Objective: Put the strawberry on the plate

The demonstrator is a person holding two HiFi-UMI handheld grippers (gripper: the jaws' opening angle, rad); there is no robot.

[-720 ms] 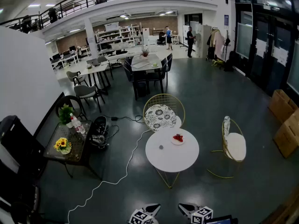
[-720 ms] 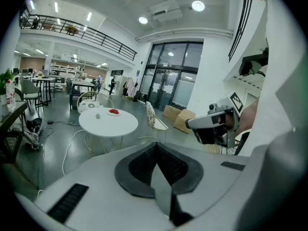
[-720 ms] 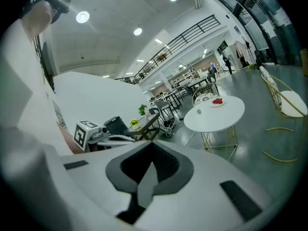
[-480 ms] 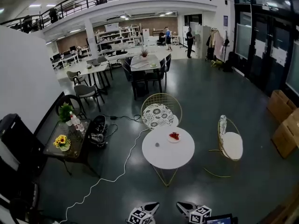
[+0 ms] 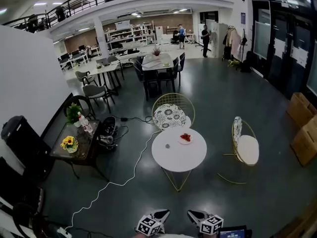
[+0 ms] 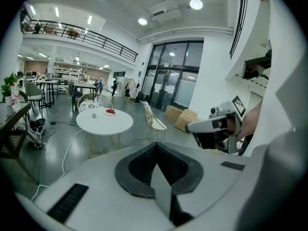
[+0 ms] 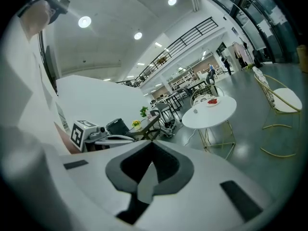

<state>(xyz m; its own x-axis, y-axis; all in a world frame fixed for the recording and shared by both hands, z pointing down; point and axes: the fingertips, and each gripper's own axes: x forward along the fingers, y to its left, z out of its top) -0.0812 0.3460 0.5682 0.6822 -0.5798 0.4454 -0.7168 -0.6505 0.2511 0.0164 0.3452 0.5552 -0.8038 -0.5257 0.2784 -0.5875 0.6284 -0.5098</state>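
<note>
A red strawberry [image 5: 185,137] lies on a small white plate [image 5: 185,141] at the far right of a round white table [image 5: 173,157], a few steps ahead of me. A small pale object [image 5: 167,147] stands left of the plate. My left gripper [image 5: 159,214] and right gripper [image 5: 194,214] sit side by side at the bottom edge of the head view, far from the table. Both are shut with nothing in them. The left gripper view shows the shut left gripper [image 6: 156,160], the table [image 6: 103,124] and the strawberry [image 6: 110,111]. The right gripper view shows the shut right gripper [image 7: 150,161] and the plate [image 7: 212,102].
A gold wire chair [image 5: 172,114] stands behind the table and another chair [image 5: 246,148] to its right. A dark side table [image 5: 84,152] with sunflowers and a bottle is at the left. A white cable [image 5: 124,182] runs across the floor. Cardboard boxes [image 5: 303,114] are at the right.
The head view has shifted a little, so the table sits slightly higher and the grippers show a bit more. Both grippers stay shut and the strawberry has not moved.
</note>
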